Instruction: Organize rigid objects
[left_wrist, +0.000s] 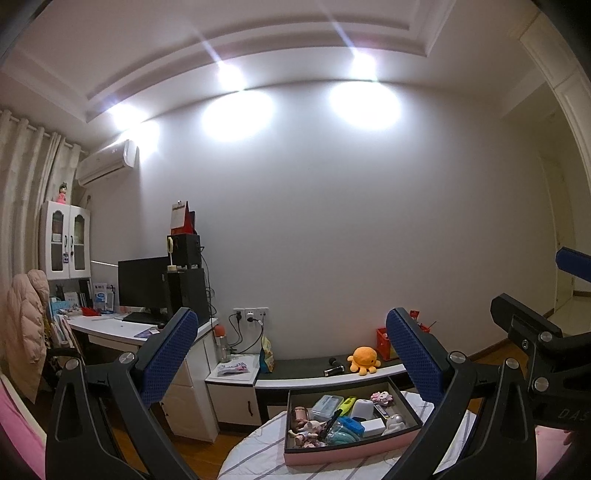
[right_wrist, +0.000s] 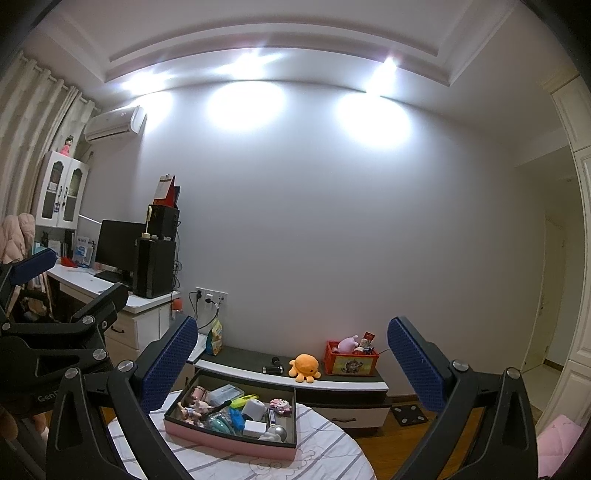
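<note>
Rectangular pink-walled box (right_wrist: 229, 445), rigid clutter

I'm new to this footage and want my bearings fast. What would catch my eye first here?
Probably the pink-sided box crammed with small items, sitting on the striped round table just below both open grippers, left gripper and right gripper. Next, the orange plush octopus on the low bench by the wall, beside a red crate of toys. Bright ceiling spotlights glare across the bare wall above.
</note>
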